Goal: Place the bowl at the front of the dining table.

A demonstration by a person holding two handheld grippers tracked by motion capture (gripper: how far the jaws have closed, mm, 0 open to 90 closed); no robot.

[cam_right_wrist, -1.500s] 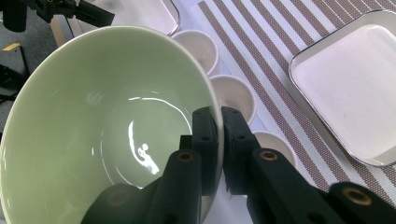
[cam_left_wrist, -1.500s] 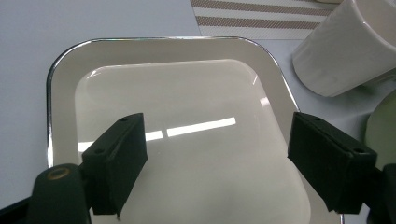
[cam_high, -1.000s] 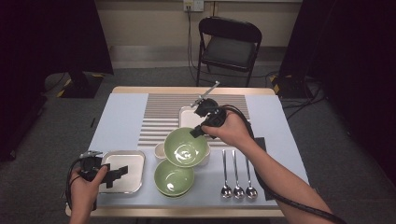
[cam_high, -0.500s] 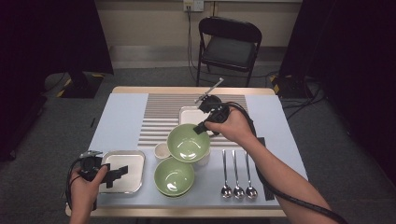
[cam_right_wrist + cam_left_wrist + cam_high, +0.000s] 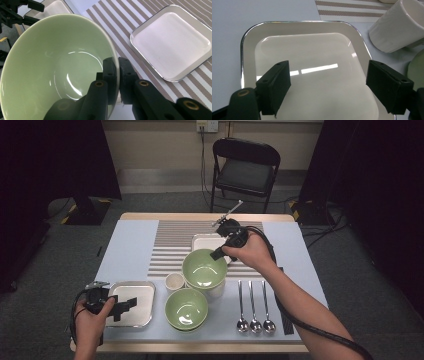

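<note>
My right gripper is shut on the far rim of a pale green bowl, holding it tilted above the table's middle. In the right gripper view the two jaws pinch the bowl's wall, one inside and one outside. A second green bowl sits near the front edge. At the front left, my left gripper stands open over a square steel-rimmed tray. In the left gripper view, its jaws are wide apart above that tray with nothing between them.
Another square tray lies on the striped mat behind the held bowl. A small white cup and a white mug stand by the bowls. Three spoons lie at the front right, next to a black strip.
The right gripper has carried the green bowl slightly up and toward the far side of the table. The left gripper has stayed open over its tray.
</note>
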